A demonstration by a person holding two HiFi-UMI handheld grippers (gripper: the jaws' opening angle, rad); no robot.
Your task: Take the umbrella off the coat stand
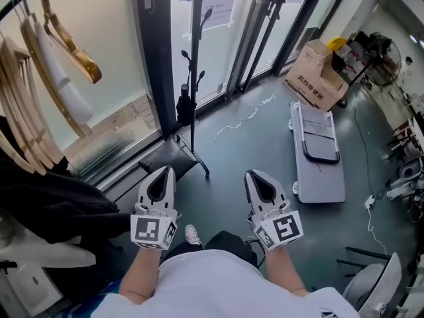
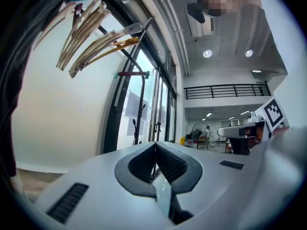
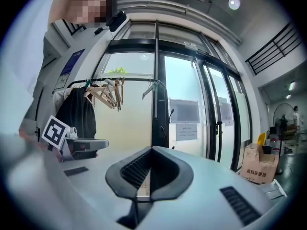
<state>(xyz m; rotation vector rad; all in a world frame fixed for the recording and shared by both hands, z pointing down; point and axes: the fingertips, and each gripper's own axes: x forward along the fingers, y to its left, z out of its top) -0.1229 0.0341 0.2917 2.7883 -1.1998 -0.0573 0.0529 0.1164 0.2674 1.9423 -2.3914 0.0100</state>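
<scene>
Umbrella point(image 1: 183, 106), likely the dark bundle on the stand point(image 1: 197, 45), looks light and floppy; grab its stiff end. Left gripper point(image 1: 163, 171) and right gripper point(image 1: 254, 175): jaws closed, empty.

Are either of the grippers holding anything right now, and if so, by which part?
Nothing is held. The left gripper and the right gripper both have their jaws closed together with nothing between them.

We are looking steeply down from the head; each gripper camera is facing level, close behind its jaws, all sharing the glass doors point(image 1: 222, 58).
</scene>
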